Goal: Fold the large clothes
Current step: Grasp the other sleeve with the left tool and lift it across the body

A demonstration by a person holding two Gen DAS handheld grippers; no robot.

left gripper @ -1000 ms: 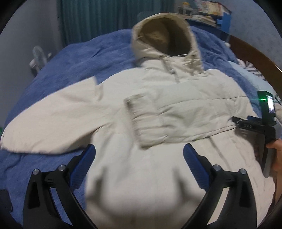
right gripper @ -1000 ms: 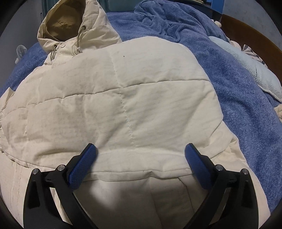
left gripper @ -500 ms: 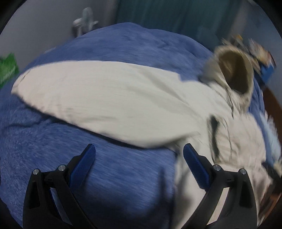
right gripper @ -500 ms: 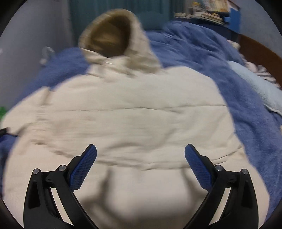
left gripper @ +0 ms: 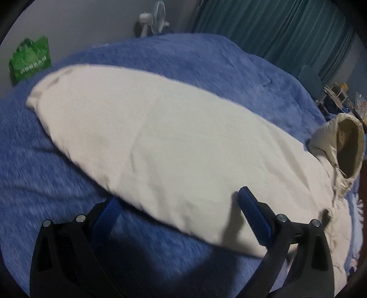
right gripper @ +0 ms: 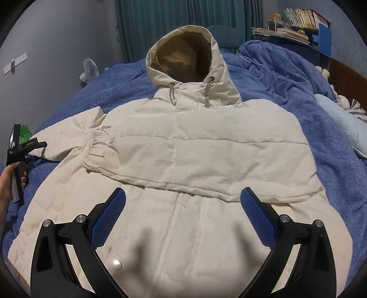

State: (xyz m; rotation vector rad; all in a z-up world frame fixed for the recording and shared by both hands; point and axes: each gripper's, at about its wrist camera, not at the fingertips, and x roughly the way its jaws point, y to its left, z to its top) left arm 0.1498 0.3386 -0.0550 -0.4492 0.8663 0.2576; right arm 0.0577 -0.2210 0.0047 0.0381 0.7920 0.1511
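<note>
A cream hooded jacket (right gripper: pixel 195 146) lies front up on a blue blanket (right gripper: pixel 286 96), hood (right gripper: pixel 183 59) at the far end. Its right sleeve is folded across the chest, cuff (right gripper: pixel 96 146) at the left. The other sleeve (left gripper: pixel 142 142) stretches out flat across the blanket in the left wrist view, cuff at the far left. My left gripper (left gripper: pixel 179 206) is open, its fingers straddling the near edge of that sleeve; it also shows in the right wrist view (right gripper: pixel 29 149), held in a hand. My right gripper (right gripper: pixel 183 211) is open above the jacket's lower front.
A green bag (left gripper: pixel 29 59) and a small fan (left gripper: pixel 153 20) stand beyond the bed's left side. Teal curtains (right gripper: pixel 183 20) hang behind the bed. A shelf of books (right gripper: pixel 298 25) is at the back right. A light blue pillow (right gripper: pixel 339 121) lies at the right.
My left gripper has swung left from the jacket body to the outstretched sleeve and closed in on its near edge. My right gripper has pulled back, showing the whole jacket.
</note>
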